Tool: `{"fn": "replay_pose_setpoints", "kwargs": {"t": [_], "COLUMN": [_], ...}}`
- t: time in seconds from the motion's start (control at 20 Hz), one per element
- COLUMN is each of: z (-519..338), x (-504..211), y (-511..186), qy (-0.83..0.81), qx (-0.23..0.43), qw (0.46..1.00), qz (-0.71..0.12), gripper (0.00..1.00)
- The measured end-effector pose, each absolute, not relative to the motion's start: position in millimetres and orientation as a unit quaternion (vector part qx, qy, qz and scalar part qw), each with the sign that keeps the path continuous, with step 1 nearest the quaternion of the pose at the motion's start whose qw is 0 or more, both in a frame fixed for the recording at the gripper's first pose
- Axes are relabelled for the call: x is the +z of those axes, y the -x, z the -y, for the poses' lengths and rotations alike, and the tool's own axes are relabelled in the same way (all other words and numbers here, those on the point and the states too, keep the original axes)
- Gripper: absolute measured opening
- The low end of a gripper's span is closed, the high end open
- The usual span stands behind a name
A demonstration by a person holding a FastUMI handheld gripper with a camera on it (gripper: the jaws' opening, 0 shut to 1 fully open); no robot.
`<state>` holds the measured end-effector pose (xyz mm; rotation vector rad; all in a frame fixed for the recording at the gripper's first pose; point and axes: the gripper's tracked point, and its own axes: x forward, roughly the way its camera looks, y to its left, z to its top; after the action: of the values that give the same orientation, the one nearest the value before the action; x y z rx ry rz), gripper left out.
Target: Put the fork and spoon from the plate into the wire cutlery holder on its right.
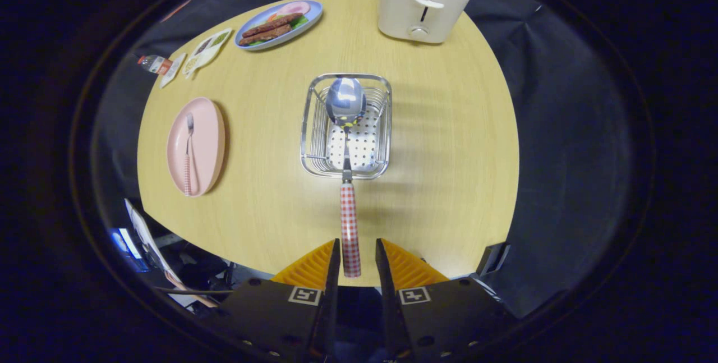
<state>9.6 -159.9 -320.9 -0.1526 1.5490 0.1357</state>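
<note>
The gripper (357, 259) is hanging above the near edge of the wooden table (449, 144). Its two fingers are standing a little apart, and the end of the spoon (348, 183) handle is sitting in the gap between them. The handle seems to be lying against the left finger, but a narrow gap is showing on the side of the right finger, so I cannot tell if both fingers are pressing on it.

The spoon is pointing straight ahead from the fingers. Its checked handle is reaching over the table, and its shiny bowl is lying over the wire cutlery holder (314, 127), near the far wall of it. I cannot tell if the spoon is touching the holder.

The fork (188, 155) is lying on the pink plate (210, 127), which is standing to the left of the holder, well apart from it.

Beyond the holder, a white toaster (419, 7) with bread in its slots is standing at the far edge of the table. A blue plate (311, 15) with food is lying at the far left.
</note>
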Motion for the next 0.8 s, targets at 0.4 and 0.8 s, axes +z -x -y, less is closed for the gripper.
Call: {"fn": "replay_pose_setpoints", "kwargs": {"t": [0.4, 0.8], "z": [164.3, 157.7], "x": [-282.5, -270.6], "y": [-10.4, -9.2], "qy": [0.108, 0.111], "qx": [0.079, 0.088], "qw": [0.701, 0.696], "qz": [-0.701, -0.704], "gripper": [0.15, 0.15]}}
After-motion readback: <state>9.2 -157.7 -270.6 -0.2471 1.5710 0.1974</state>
